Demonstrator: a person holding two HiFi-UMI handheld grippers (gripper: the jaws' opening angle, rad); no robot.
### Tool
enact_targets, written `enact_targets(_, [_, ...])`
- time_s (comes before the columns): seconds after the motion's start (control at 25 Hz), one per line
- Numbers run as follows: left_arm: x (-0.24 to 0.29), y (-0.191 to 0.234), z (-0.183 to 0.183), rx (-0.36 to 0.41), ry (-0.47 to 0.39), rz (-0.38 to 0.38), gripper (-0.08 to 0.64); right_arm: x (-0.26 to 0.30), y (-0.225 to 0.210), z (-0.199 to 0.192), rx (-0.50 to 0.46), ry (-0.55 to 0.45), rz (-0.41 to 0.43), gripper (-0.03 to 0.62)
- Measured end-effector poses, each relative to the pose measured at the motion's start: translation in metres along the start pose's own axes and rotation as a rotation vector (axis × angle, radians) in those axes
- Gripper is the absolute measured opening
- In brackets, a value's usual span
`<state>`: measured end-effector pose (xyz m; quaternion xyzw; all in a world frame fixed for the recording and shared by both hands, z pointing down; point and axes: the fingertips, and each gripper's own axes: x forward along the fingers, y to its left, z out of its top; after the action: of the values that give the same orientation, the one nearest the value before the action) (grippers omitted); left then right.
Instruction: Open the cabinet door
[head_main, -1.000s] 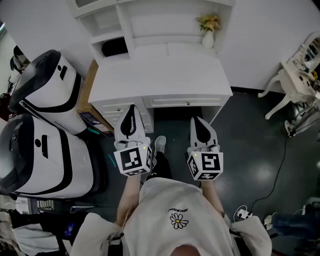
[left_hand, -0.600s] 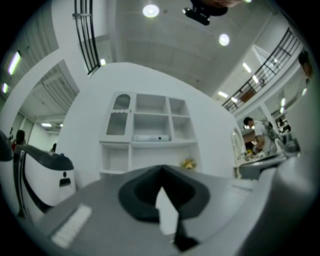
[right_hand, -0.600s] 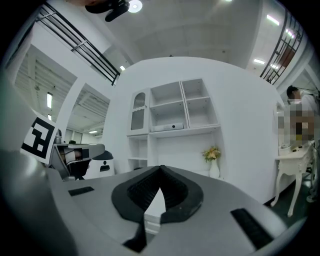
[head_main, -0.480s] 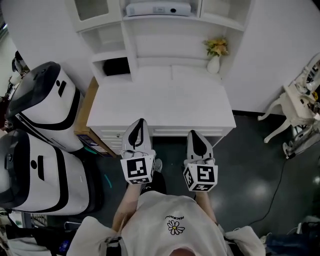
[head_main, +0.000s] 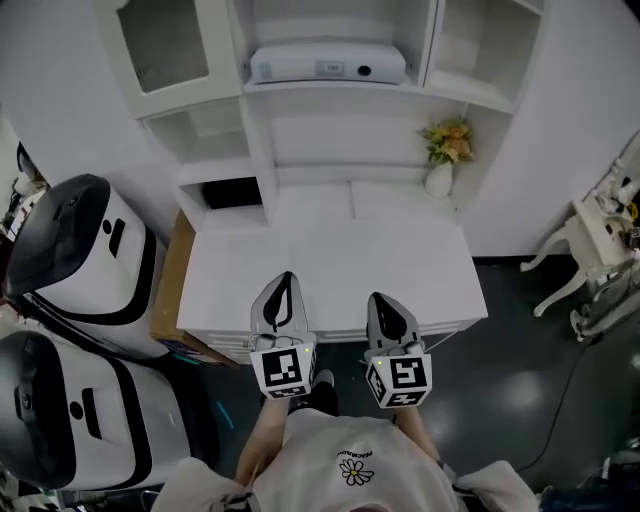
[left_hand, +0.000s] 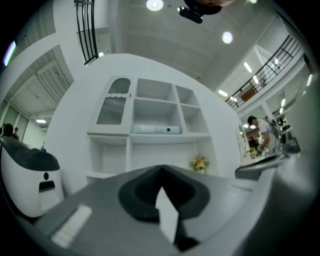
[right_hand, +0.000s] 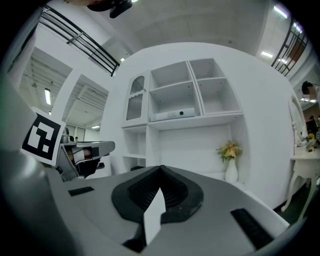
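Observation:
A white hutch stands on a white desk (head_main: 330, 250) against the wall. Its one cabinet door (head_main: 160, 45), arched and glass-paned, is at the upper left and stands closed. That cabinet door (left_hand: 112, 106) also shows upper left in the left gripper view, and the same door (right_hand: 136, 98) in the right gripper view. My left gripper (head_main: 284, 282) and right gripper (head_main: 380, 300) hover side by side over the desk's front edge, pointing at the hutch, well short of the door. Both are shut and hold nothing.
A white device (head_main: 327, 63) lies on the middle shelf. A vase of flowers (head_main: 442, 168) stands at the desk's back right, a black box (head_main: 231, 192) in a low cubby. Two large white-and-black machines (head_main: 80, 250) crowd the left; a white chair (head_main: 590, 265) stands right.
Both grippers and the person have moved forward together, from in front of the desk drawers to over the desk's front edge. More of the hutch has come into view. Jaws stayed shut.

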<state>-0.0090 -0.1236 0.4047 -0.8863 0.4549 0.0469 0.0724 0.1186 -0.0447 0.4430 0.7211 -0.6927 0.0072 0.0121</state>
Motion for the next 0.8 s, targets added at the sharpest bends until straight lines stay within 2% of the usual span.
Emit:
enact_targets(0.36, [0.105,0.06,0.003,-0.003,-0.021,0.008,0.006,0.122,0.001,0.029,-0.038,-0.004,0.038,-0.002])
enact_targets(0.6, [0.137,0.08,-0.009,-0.007,-0.003,0.035,0.006,0.156,0.006,0.026,-0.071,0.012,0.061,-0.002])
enact_targets(0.8, [0.152,0.078,-0.022,-0.016,0.029,0.06,0.006,0.179,-0.006,0.022,-0.086,0.016,0.083,-0.002])
